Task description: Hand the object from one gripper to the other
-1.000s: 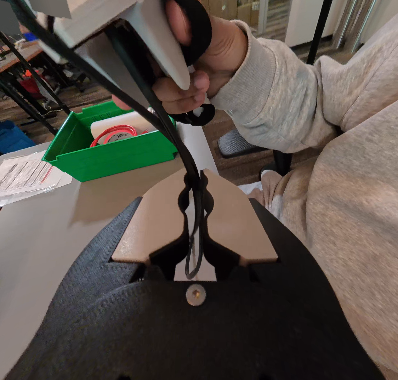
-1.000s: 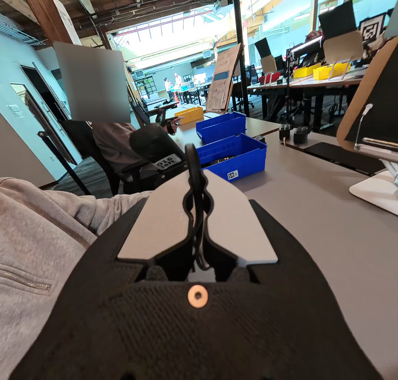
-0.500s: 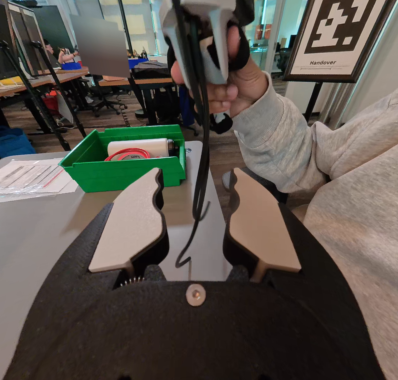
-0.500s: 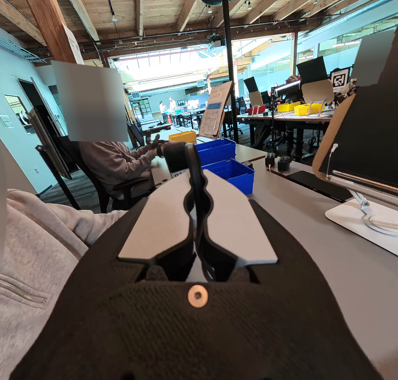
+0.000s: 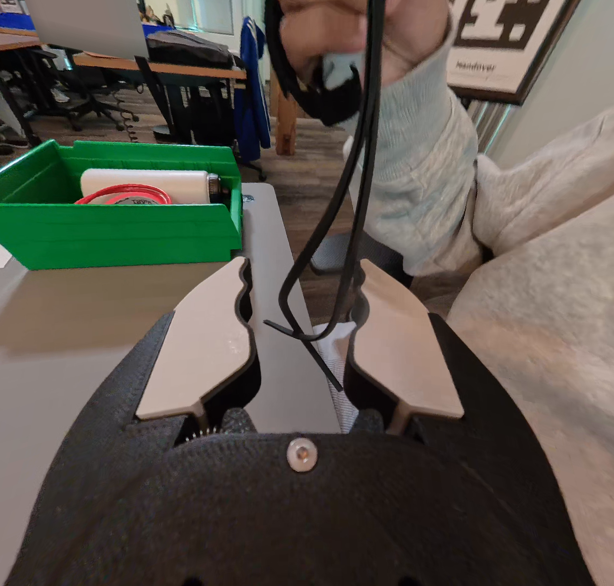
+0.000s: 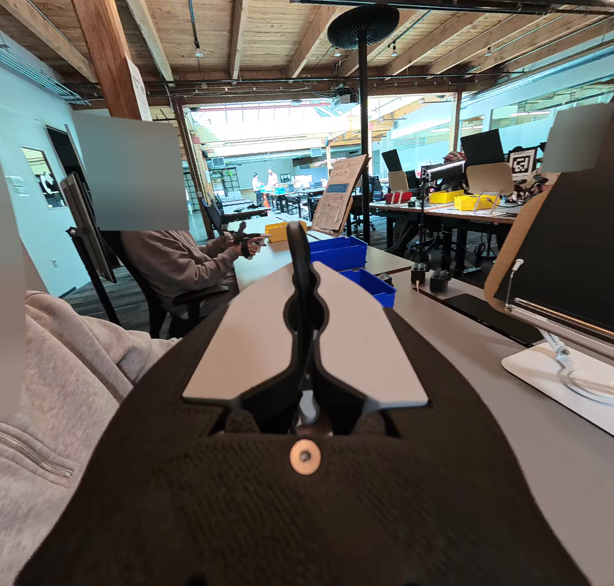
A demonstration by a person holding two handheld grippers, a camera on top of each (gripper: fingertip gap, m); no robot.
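Between your two grippers the object, a black cable tie (image 5: pixel 360 184) bent into a loop, hangs from above down into the gap of your left gripper (image 5: pixel 303 304). That gripper's pale fingers (image 5: pixel 206 334) are spread wide, and the loop's low bend and loose tail dangle between them; the right strand runs just beside the right finger, though you cannot tell from the left wrist view whether it touches. Above, your right hand (image 5: pixel 349 22) fills the top of that view, with its grey sleeve (image 5: pixel 422 184) falling to the right. Your right gripper (image 6: pixel 304 271) has its fingers pressed together on the cable tie (image 6: pixel 299 258), and the curved top of the loop sticks out past the fingertips. Left of your left gripper, a green bin (image 5: pixel 116 234) sits on the grey table (image 5: pixel 83 304), near the table's far right corner; it holds a white cylinder (image 5: pixel 146 184) and a red-rimmed reel (image 5: pixel 129 196). To the far right a framed black-and-white marker sign (image 5: pixel 518 28) stands behind your sleeve. In the right wrist view, two blue bins (image 6: pixel 342 254) sit on the table beyond the fingertips, a yellow bin (image 6: pixel 279 231) lies farther off, a seated person (image 6: pixel 172 267) is at the left, and a stand with a white base (image 6: pixel 564 380) is at the right.
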